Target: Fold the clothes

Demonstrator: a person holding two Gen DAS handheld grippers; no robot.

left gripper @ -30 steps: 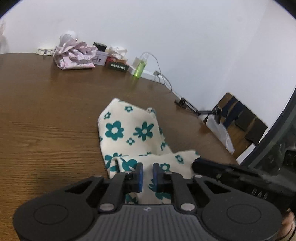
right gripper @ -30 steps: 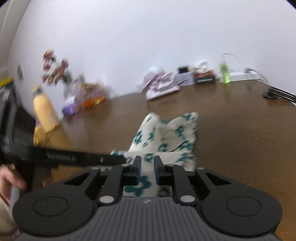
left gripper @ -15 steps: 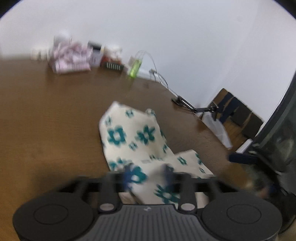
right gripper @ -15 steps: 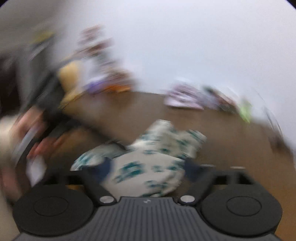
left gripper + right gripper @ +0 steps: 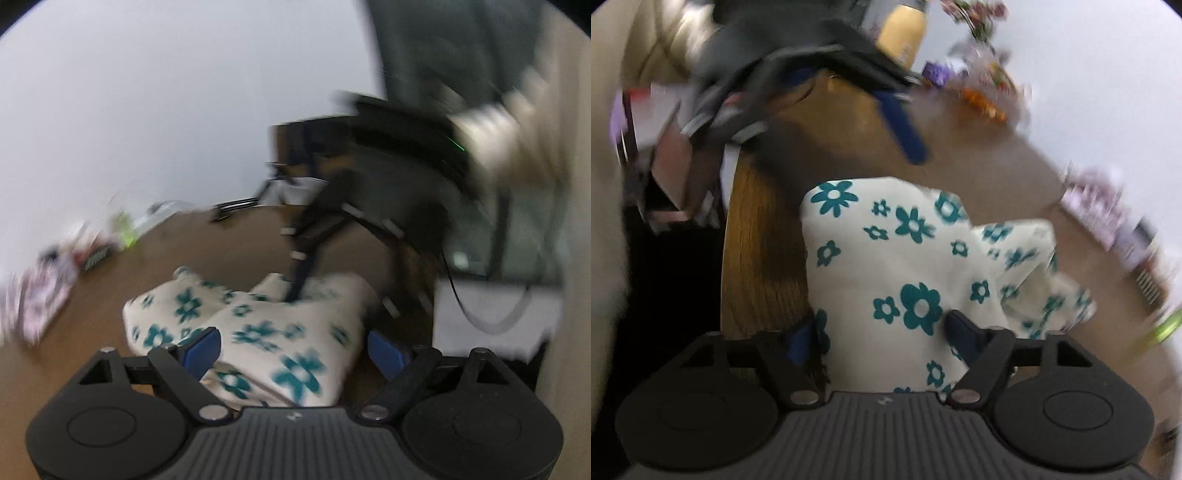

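Observation:
A cream garment with teal flowers [image 5: 266, 325] lies folded and bunched on the brown wooden table [image 5: 74, 350]. My left gripper [image 5: 295, 345] is open, its blue pads spread on either side of the cloth's near end. In the right wrist view the same garment [image 5: 901, 266] lies by the table edge, and my right gripper [image 5: 882, 338] is open over its near part. The right gripper shows in the left wrist view as a dark blurred shape [image 5: 373, 206] with its tip down on the cloth. The left gripper's blue finger [image 5: 905, 125] hangs above the garment in the right wrist view.
A pink patterned bundle [image 5: 40, 295], a small box and a green bottle [image 5: 125, 236] stand at the table's far side by the white wall. The table edge [image 5: 729, 258] runs just left of the garment. A yellow bottle [image 5: 903, 29] and flowers sit at the far end.
Both grippers were shut on the garment a second ago; both have opened and let it go. Both cameras have swung sharply, and the cloth now lies on the table in a folded heap.

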